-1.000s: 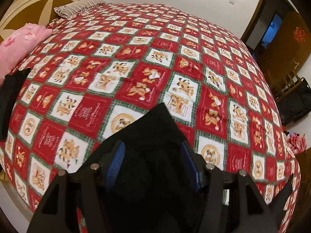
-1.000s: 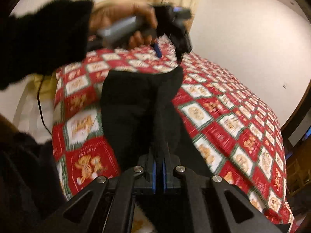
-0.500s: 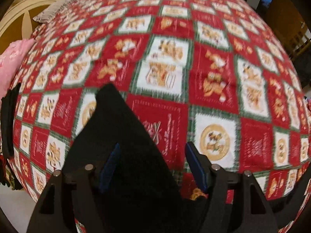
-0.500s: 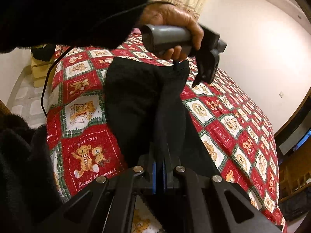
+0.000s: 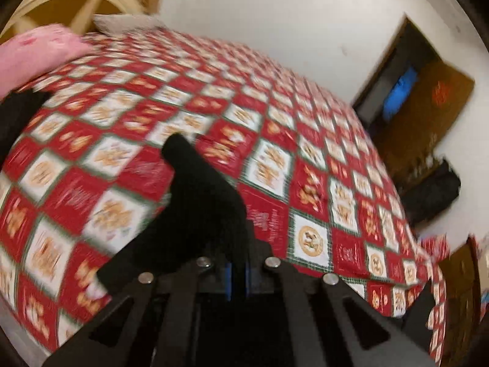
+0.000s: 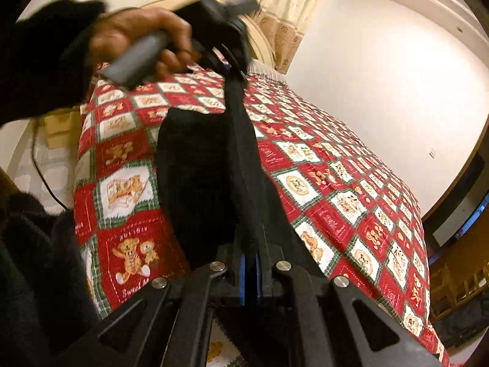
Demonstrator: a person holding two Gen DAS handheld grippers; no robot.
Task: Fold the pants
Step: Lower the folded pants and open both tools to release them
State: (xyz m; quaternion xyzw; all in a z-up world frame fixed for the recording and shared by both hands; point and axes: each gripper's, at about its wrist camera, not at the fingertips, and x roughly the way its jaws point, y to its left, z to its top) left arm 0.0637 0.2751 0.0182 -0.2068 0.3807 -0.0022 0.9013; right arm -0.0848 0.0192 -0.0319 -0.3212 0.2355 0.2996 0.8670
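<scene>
One pair of black pants is held above one red-checked bedspread, stretched between two grippers. The right gripper is clamped on the near edge; the left gripper, gripped by one hand, is clamped on the far edge. One pink pillow is seen far left.
</scene>
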